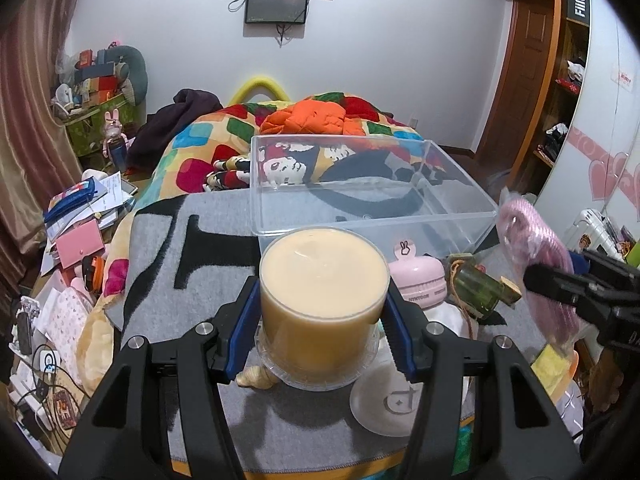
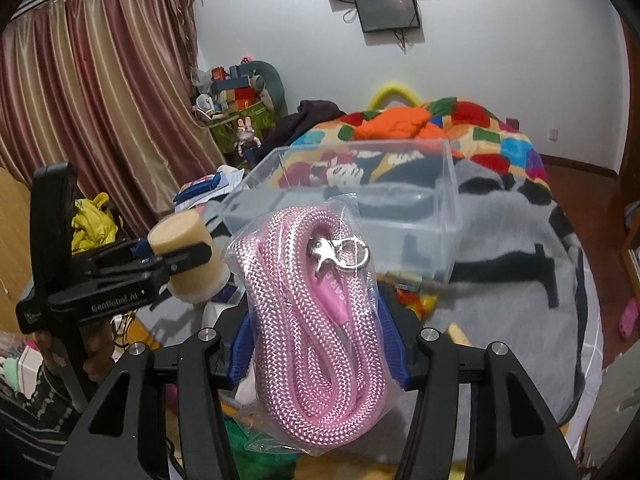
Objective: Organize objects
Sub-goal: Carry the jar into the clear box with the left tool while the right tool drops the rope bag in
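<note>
Left fingers (image 1: pixel 256 312) grip cream jar (image 1: pixel 324 300); right fingers (image 2: pixel 244 340) grip bagged pink rope (image 2: pixel 316 320); clear bin (image 1: pixel 472 216) apparently empty ahead.

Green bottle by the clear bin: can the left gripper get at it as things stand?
Probably not yet. The left gripper is shut on the cream jar, so its jaws are full. The green bottle lies on its side on the grey blanket, uncovered from above; with the jar set down, access looks free.
</note>
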Demonstrator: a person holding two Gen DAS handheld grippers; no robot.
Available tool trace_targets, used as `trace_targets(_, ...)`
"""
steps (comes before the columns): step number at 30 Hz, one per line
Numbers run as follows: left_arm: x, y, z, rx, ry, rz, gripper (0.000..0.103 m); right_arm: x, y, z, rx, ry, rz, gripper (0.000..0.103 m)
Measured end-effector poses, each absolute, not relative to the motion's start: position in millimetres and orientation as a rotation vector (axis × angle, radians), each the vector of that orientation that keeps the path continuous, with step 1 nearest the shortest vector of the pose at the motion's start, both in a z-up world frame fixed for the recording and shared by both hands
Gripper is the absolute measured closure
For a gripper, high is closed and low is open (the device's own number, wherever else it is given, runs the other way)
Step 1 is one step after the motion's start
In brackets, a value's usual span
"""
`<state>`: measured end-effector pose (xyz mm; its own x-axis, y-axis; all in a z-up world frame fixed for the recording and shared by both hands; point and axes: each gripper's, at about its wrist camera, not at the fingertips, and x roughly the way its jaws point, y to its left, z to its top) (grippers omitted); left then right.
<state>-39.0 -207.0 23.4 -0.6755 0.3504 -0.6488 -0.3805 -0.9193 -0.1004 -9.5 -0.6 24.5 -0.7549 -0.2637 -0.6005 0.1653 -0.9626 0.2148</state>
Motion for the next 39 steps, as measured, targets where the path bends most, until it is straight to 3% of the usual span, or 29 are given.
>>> trace_targets(23, -94, -187, 64, -0.887, 0.058, 2.569, 0.046, -83, 20, 49, 0.893, -0.197, -2.822, 0.053)
trace_targets(39, -145, -165, 58, -0.952, 0.076, 2.553, 0.046, -134, 29, 47, 0.929, -0.222, -2.871, 0.053)
